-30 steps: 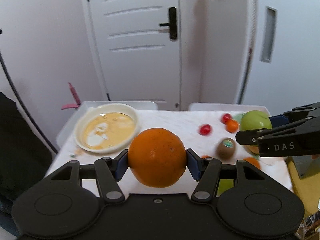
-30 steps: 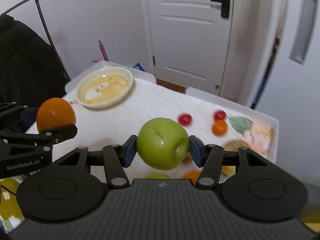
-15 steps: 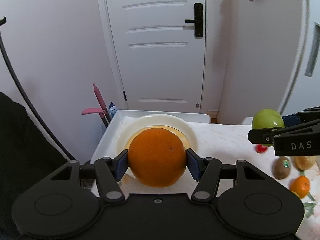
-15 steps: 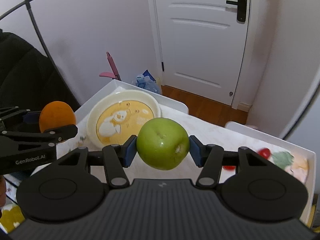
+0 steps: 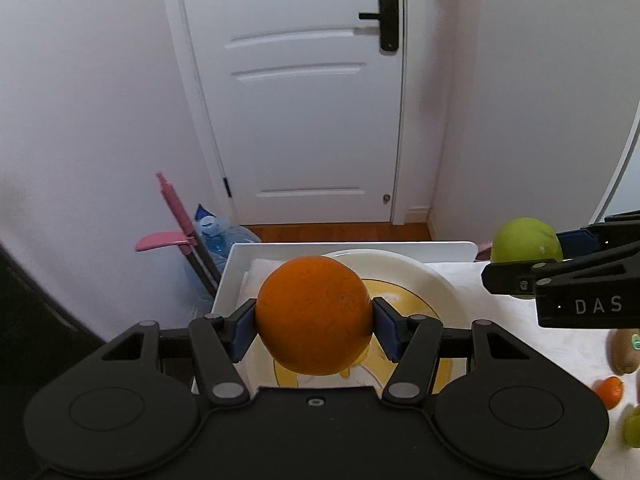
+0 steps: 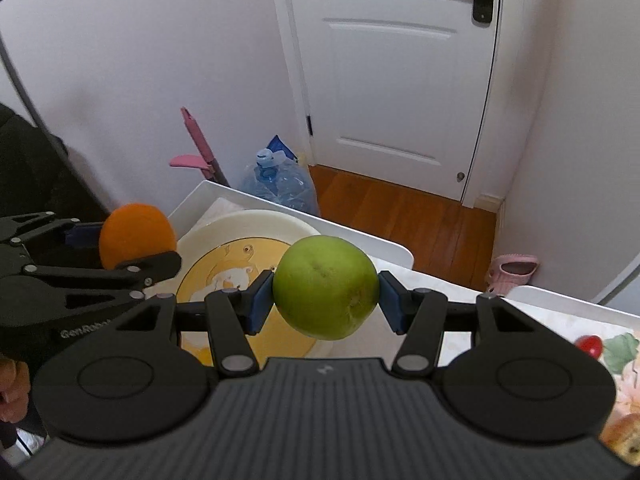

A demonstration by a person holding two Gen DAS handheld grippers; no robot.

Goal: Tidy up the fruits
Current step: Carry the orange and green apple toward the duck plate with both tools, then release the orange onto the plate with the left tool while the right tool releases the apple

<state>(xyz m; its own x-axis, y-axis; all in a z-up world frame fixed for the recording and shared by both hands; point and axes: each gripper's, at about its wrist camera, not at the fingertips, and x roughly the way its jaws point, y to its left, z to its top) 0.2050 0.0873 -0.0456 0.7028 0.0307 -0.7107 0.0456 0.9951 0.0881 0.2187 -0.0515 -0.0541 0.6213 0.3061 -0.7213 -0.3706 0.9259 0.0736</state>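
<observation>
My left gripper (image 5: pixel 315 322) is shut on an orange (image 5: pixel 314 314) and holds it above the near part of a cream plate (image 5: pixel 432 284) with a yellow picture. My right gripper (image 6: pixel 326 300) is shut on a green apple (image 6: pixel 326 286) and holds it above the right side of the same plate (image 6: pixel 224 236). The apple (image 5: pixel 524 240) shows at the right of the left wrist view, and the orange (image 6: pixel 136 234) at the left of the right wrist view. The plate sits at the left end of the white table (image 5: pixel 500 320).
A kiwi (image 5: pixel 624 350), a small orange fruit (image 5: pixel 610 390) and a green fruit (image 5: pixel 632 430) lie on the table to the right, and a red cherry tomato (image 6: pixel 590 346). Beyond the table edge stand a water bottle (image 6: pixel 280 184), a pink dustpan handle (image 6: pixel 196 140) and a white door (image 5: pixel 304 92).
Both grippers have moved left and forward with their fruits, from over the table's middle to over the plate. The plate now lies directly under them.
</observation>
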